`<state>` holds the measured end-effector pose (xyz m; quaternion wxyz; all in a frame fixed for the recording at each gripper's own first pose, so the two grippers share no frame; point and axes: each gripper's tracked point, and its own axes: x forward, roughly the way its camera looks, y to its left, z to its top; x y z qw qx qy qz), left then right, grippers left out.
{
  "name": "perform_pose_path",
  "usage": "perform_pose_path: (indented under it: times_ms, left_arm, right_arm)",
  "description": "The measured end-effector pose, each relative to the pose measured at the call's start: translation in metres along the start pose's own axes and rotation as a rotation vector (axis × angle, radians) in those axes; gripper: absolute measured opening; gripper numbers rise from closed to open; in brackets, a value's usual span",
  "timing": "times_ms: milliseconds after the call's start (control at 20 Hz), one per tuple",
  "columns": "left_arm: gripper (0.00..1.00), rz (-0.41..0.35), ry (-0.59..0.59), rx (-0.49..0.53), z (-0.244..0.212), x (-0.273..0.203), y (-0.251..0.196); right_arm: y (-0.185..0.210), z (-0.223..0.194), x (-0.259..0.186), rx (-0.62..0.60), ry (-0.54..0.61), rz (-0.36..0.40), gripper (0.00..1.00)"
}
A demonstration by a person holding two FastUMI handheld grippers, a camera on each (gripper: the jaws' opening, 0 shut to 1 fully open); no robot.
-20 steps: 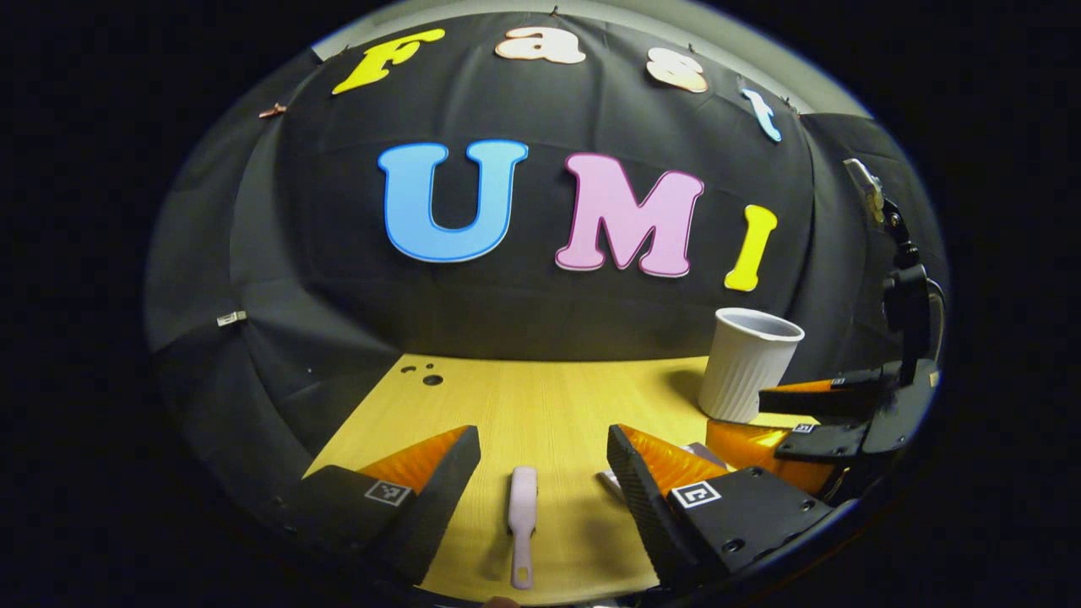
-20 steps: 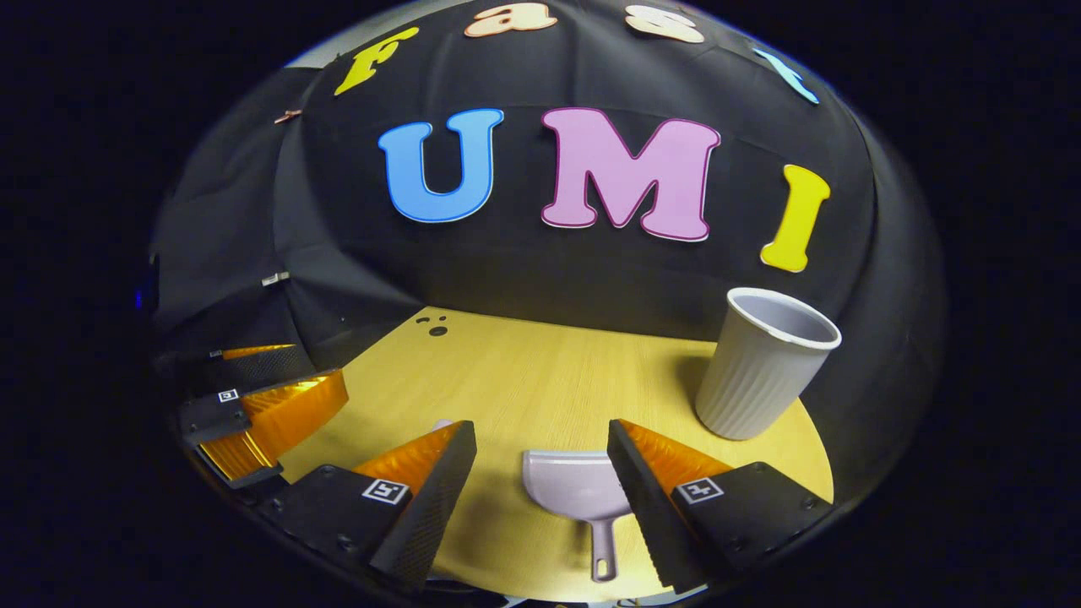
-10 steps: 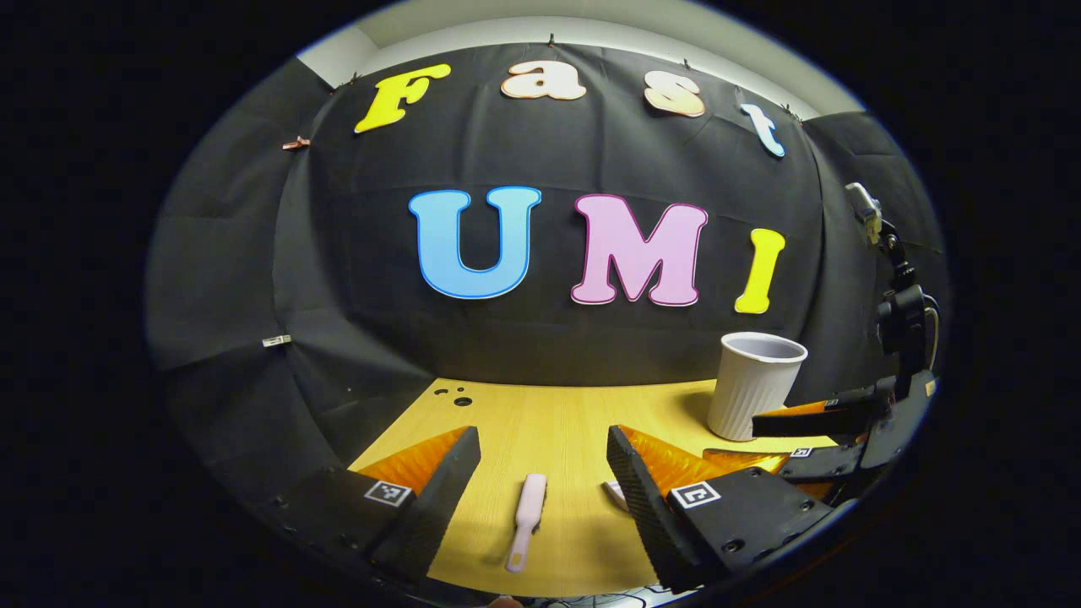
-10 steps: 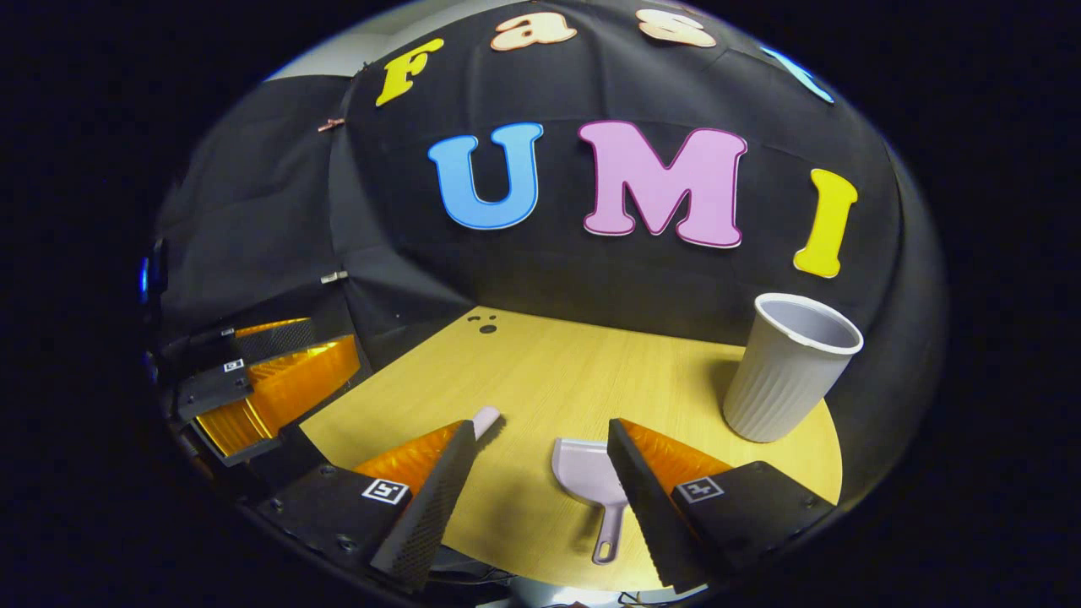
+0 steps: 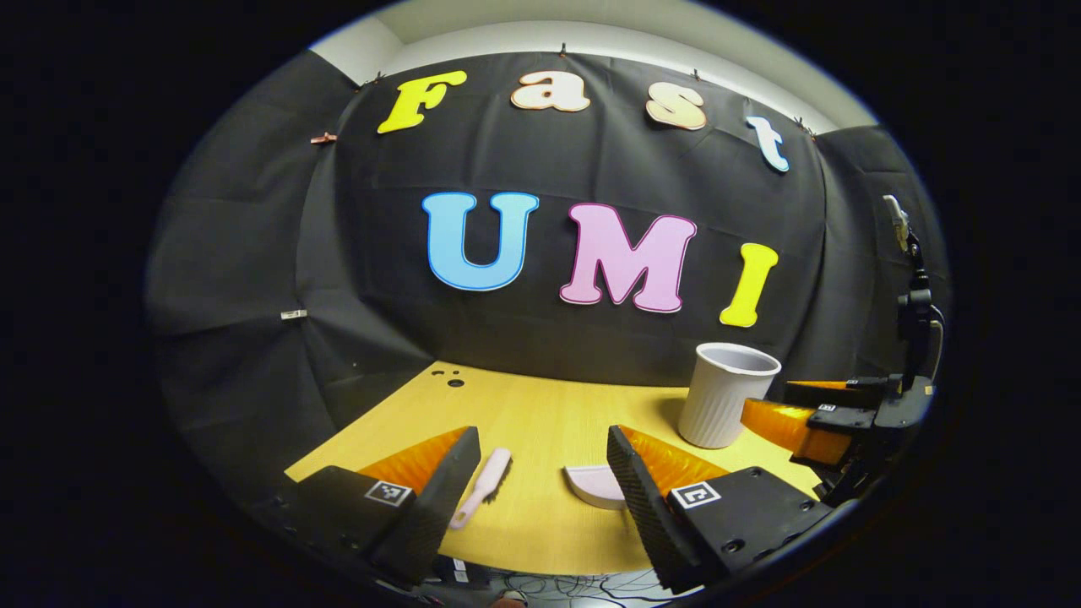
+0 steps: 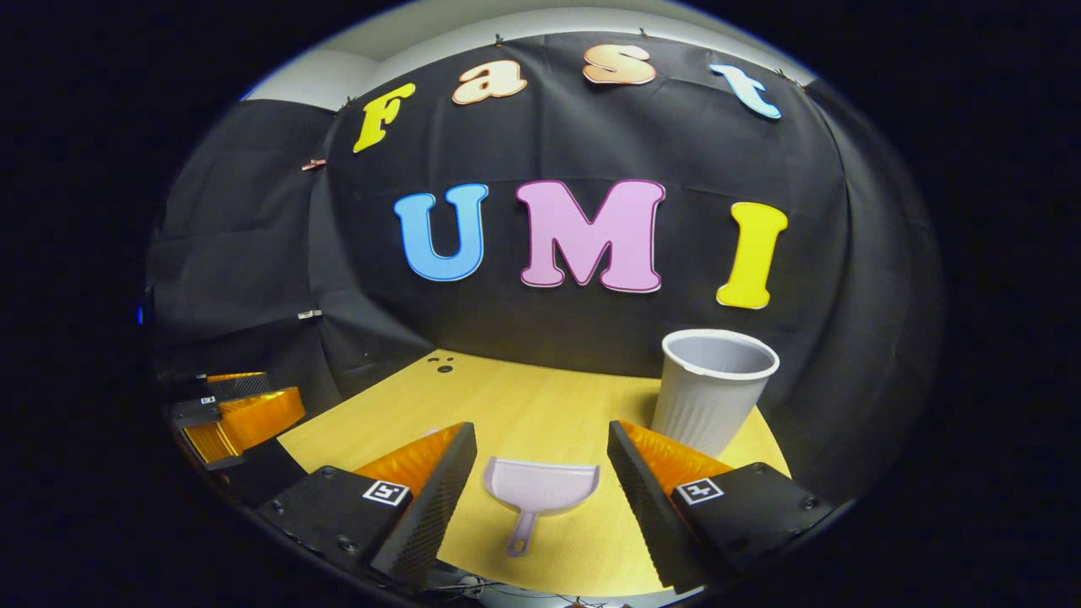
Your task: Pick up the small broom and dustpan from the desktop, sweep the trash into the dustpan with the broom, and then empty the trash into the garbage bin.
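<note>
In the left gripper view, the left gripper point(image 5: 540, 481) hangs wide, empty; the pink small broom point(image 5: 481, 488) lies at lower centre beside its left finger, long axis slanting, handle toward the desk's point(image 5: 540, 405) near edge. In the right gripper view, the right gripper point(image 6: 540, 481), equally wide, frames the dustpan point(image 6: 539, 490), handle nearest. The grey ribbed garbage bin point(image 6: 711, 390) stands right; open desk lies beyond.

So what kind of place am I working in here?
Likely a staged demo booth, not a home: black cloth wall, a small wooden desk, and just a broom, dustpan and bin.
</note>
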<state>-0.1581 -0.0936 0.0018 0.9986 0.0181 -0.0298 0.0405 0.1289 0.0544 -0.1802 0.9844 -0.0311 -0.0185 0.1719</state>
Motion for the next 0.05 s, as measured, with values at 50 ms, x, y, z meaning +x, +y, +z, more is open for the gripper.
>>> perform_pose_path:
  times_ms: [50]
  left_arm:
    - [0.95, 0.006, 0.01, 0.009, -0.0072, -0.0039, -0.0014]
  right_arm:
    - [-0.0022, -0.0014, 0.0016, 0.005, 0.009, -0.004, 0.98]
